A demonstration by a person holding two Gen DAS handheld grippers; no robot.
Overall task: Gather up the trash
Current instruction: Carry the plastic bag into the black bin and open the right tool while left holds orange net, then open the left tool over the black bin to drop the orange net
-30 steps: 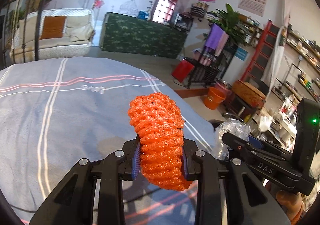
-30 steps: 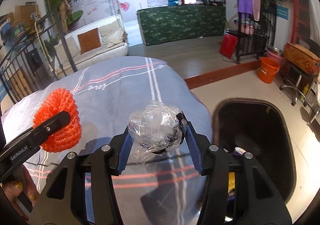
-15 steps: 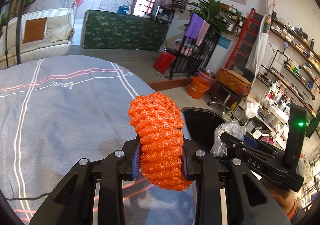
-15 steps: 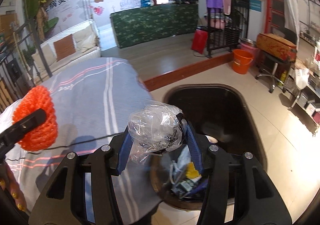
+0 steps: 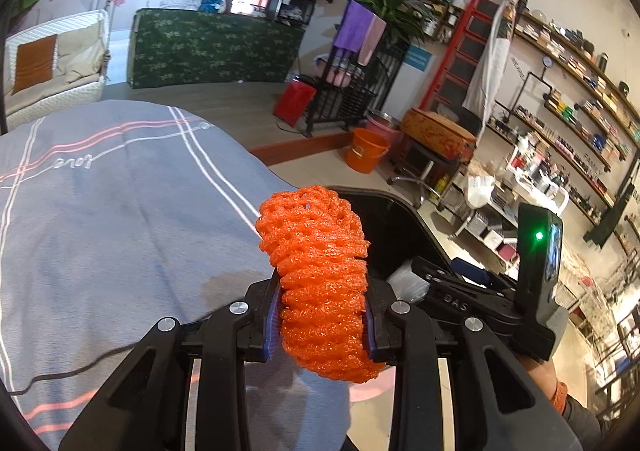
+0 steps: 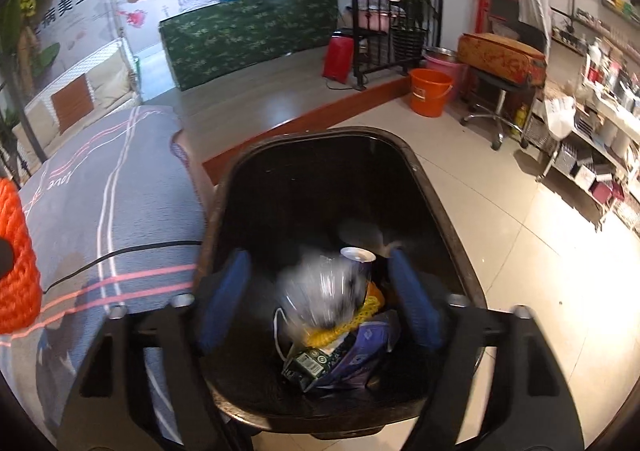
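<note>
Left wrist view: the left gripper (image 5: 323,321) clamps an orange foam net (image 5: 320,283) between its blue pads; the net fills the gap and bulges above and below the fingers. It hangs over the edge of a grey striped bedcover (image 5: 120,211). To the right, the right gripper (image 5: 472,291) reaches over a black bin (image 5: 384,211), and something clear and blurred shows just beside its fingers.

Right wrist view: the right gripper (image 6: 320,303) is spread wide, its blue pads (image 6: 224,303) well apart and touching nothing. Between them, clear of both, a crumpled plastic bag (image 6: 320,295) appears motion-blurred above the trash in the bin (image 6: 448,211). Under it lie a can (image 6: 358,257), yellow scraps and a purple wrapper (image 6: 360,359). The net (image 6: 16,259) shows at the left edge, over the bedcover (image 6: 100,191). A black cable (image 6: 140,249) crosses the cover.
</note>
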